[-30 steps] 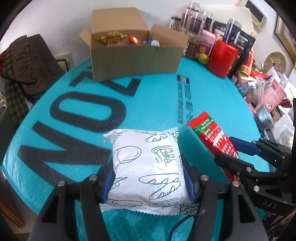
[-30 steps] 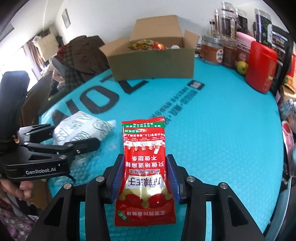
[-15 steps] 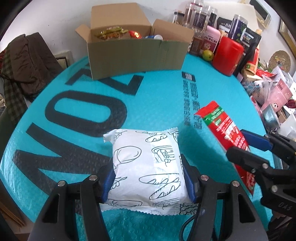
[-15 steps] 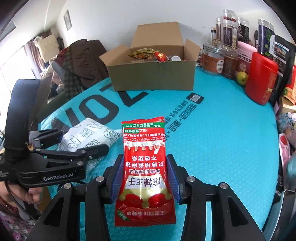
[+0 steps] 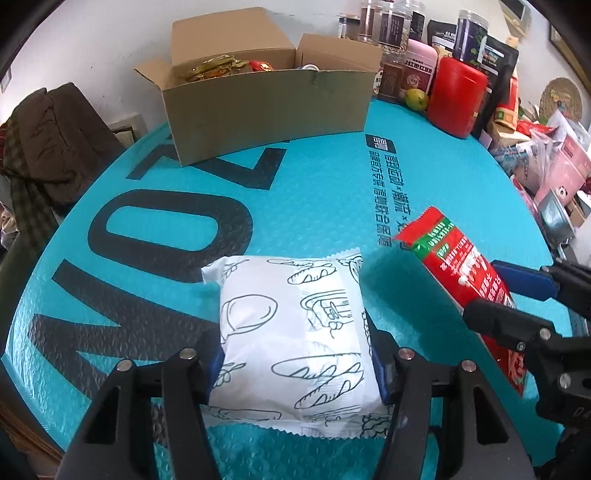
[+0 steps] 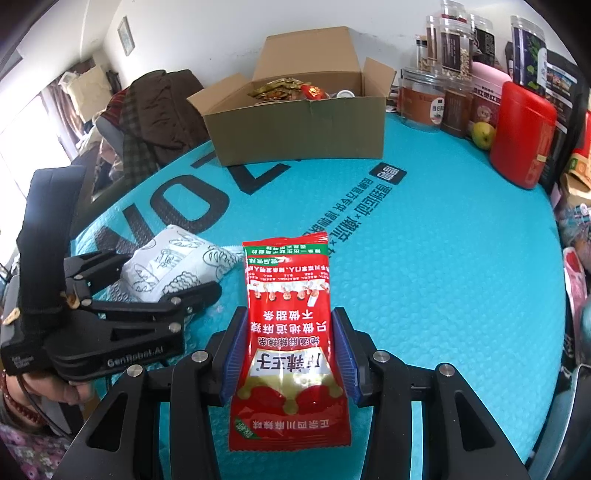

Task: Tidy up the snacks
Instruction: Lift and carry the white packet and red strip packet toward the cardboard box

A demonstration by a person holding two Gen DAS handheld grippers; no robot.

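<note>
The left gripper (image 5: 295, 363) clamps the white bread packet (image 5: 295, 332); its blue pads are mostly hidden behind the packet. The right gripper (image 6: 288, 354) clamps the red snack packet (image 6: 288, 332), above the teal table (image 6: 443, 277). The cardboard box (image 6: 299, 125) stands open, well apart, with bare table between.

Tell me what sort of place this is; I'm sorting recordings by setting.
Most likely a lived-in home room, not a lab or shop. Jars and tins crowd the far edge of a round table with a teal mat, clothes are heaped on a chair, and a framed picture hangs on the wall.
</note>
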